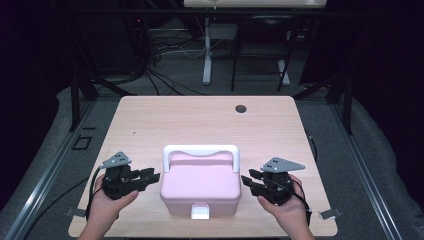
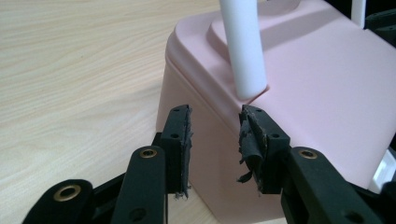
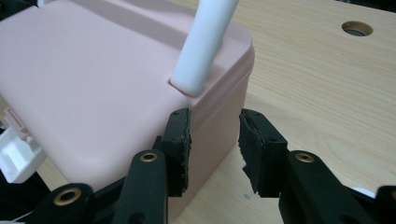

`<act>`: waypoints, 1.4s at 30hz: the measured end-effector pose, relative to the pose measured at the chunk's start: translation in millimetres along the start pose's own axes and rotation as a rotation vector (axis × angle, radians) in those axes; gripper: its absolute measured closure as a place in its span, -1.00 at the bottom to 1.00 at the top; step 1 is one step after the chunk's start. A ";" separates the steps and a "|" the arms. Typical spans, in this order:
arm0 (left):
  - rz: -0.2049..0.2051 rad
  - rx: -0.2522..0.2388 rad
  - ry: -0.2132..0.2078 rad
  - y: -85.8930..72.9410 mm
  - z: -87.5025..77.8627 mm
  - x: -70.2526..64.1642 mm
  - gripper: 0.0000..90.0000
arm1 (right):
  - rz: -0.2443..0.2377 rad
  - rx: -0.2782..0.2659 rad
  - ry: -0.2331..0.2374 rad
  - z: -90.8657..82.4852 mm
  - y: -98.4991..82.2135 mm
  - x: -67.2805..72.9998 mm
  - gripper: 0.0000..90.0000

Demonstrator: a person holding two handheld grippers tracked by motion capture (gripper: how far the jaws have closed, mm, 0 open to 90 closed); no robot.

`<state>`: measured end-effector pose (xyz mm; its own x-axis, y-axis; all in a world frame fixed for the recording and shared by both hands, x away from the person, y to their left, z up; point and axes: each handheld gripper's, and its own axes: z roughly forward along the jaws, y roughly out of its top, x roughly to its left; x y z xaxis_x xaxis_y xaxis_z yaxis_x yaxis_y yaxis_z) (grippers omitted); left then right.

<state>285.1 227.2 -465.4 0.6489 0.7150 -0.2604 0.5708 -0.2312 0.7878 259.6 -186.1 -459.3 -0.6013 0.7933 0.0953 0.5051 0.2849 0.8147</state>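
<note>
We have the pink box [image 1: 201, 187] with its white handle [image 1: 201, 150] up, sitting at the near edge of the tabletop [image 1: 200, 117]; left hand-held gripper [image 1: 153, 176] just off its left wall, jaws apart, nothing between; right hand-held gripper [image 1: 248, 180] just off the right wall, jaws apart too; wide bare wood behind and beside the box.

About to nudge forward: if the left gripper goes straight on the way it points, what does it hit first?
Most likely the pink box: the left gripper has open, empty jaws aimed at the box's near side wall, just below the lid edge. How near is hard to judge.
</note>
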 end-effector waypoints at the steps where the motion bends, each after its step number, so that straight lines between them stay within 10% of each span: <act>1: 0.000 0.000 0.000 0.0 0.0 0.0 0.41 | 0.000 0.000 0.000 0.0 0.0 0.0 0.40; 27: 0.002 -0.016 -0.041 37.8 7.6 -9.4 0.34 | 0.031 -0.017 0.063 6.5 34.4 -2.8 0.36; 42: 0.008 0.003 -0.055 31.7 18.2 -10.8 0.41 | 0.049 0.002 0.101 20.7 31.8 -2.3 0.42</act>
<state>305.4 200.1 -447.8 0.6798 0.6761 -0.2842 0.5669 -0.2386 0.7885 289.9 -167.7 -445.4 -0.6352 0.7481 0.1921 0.5365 0.2485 0.8065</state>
